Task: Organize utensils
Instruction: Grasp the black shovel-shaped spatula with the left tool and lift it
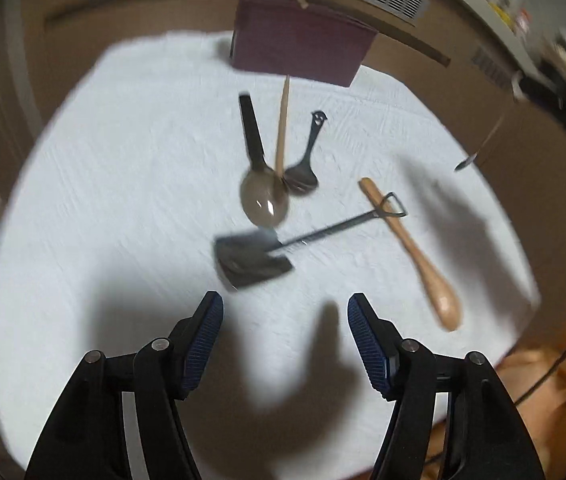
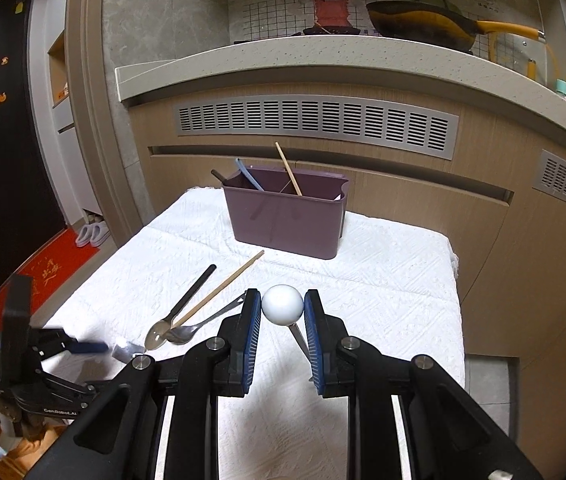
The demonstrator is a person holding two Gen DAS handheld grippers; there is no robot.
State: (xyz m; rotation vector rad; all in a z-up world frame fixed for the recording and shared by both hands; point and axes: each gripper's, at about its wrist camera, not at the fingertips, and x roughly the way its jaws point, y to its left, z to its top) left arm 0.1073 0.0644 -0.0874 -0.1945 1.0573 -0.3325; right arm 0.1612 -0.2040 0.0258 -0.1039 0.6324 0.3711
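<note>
My left gripper point(image 1: 285, 308) is open and empty above the white cloth, just short of a dark shovel-shaped spoon point(image 1: 253, 258). Beyond it lie a black-handled spoon point(image 1: 259, 176), a chopstick point(image 1: 281, 132), a small dark spoon point(image 1: 303, 168) and a wooden utensil point(image 1: 415, 252). My right gripper point(image 2: 282, 304) is shut on a utensil with a white ball end point(image 2: 282, 304) and a thin metal stem, held above the cloth. The purple utensil holder point(image 2: 287, 216) stands at the far side with a chopstick point(image 2: 289, 168) and several handles in it.
The white cloth covers a small table point(image 2: 383, 280) pushed against a cabinet with vent grilles. The left gripper shows at the lower left of the right wrist view point(image 2: 43, 356). A counter with a pan runs above.
</note>
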